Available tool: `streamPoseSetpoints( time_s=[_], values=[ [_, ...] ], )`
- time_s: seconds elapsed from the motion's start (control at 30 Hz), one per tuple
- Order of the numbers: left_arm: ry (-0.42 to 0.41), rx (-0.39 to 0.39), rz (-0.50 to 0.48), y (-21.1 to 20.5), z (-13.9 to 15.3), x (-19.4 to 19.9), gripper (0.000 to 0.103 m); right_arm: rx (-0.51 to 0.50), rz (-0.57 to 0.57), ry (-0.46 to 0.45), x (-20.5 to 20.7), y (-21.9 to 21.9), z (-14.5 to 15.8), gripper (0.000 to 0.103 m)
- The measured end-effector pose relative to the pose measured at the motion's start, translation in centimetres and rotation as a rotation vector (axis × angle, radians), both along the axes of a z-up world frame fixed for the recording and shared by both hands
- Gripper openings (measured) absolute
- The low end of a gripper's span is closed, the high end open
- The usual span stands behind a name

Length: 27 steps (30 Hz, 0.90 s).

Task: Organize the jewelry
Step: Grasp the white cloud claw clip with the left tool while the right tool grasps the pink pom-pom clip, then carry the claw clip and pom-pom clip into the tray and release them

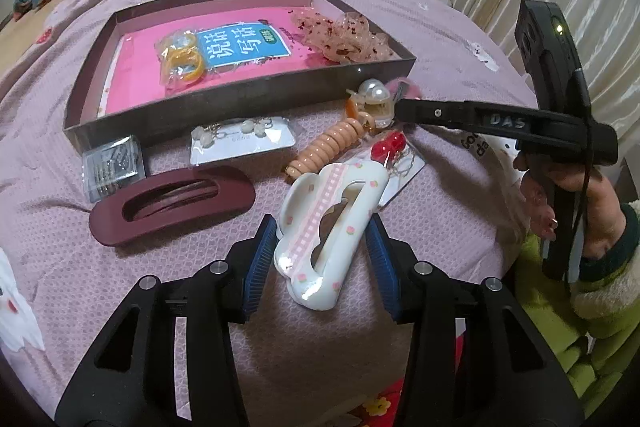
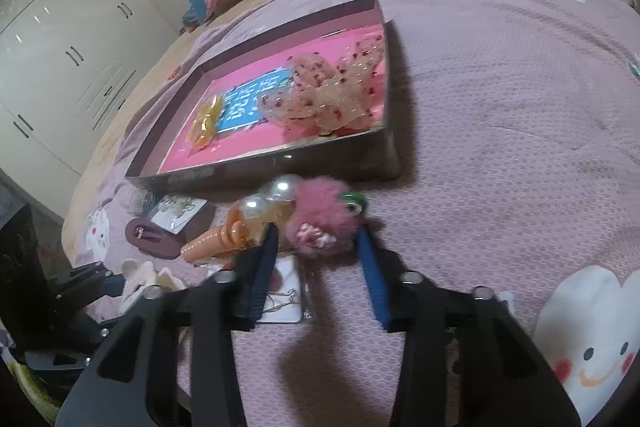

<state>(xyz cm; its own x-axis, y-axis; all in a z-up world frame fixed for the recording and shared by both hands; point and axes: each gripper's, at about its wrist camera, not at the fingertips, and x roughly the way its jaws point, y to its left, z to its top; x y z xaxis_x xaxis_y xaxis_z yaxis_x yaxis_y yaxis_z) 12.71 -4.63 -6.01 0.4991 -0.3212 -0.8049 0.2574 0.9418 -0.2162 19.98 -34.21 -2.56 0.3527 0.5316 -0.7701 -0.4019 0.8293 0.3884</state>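
My tray (image 1: 248, 95) on the bed holds bagged yellow rings (image 1: 182, 61), a sequinned scrunchie (image 1: 344, 37) and a blue label. Left tool (image 1: 320, 255) spread around the white clip (image 1: 328, 227); right tool (image 2: 316, 267) spread beside the pink pompom (image 2: 320, 223).

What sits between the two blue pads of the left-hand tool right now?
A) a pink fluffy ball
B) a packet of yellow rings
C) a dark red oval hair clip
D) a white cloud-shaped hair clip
D: the white clip lies on the bed between the open pads of the left gripper; the dark red clip lies off to its left.
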Motion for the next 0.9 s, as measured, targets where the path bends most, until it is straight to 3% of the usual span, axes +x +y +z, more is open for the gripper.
streamPoseSetpoints(
  time_s=[0.17,0.27,0.37,0.43,0.53,0.9],
  values=[
    [-0.010,-0.001,-0.004,-0.3,0.5,-0.1,0.038,0.032,-0.044,0.035,0.4,-1.4,-0.5,0.032],
    [-0.015,-0.003,0.002,-0.3,1.0,0.0,0.038,0.041,-0.055,0.047,0.9,-1.4,-0.4,0.042],
    [-0.023,-0.003,0.007,-0.2,1.5,0.4,0.038,0.073,-0.064,0.069,1.7,-1.3,-0.6,0.044],
    [-0.027,-0.004,0.010,-0.1,1.8,0.6,0.038,0.073,-0.059,0.071,1.9,-0.9,-0.7,0.034],
    [-0.032,-0.003,0.019,0.1,2.2,1.1,0.038,0.082,-0.051,0.055,1.6,-1.0,-0.4,0.032],
    [-0.057,-0.024,0.059,1.1,4.0,3.7,0.038,0.051,-0.119,-0.155,-1.4,-4.8,4.9,0.031]
  ],
)
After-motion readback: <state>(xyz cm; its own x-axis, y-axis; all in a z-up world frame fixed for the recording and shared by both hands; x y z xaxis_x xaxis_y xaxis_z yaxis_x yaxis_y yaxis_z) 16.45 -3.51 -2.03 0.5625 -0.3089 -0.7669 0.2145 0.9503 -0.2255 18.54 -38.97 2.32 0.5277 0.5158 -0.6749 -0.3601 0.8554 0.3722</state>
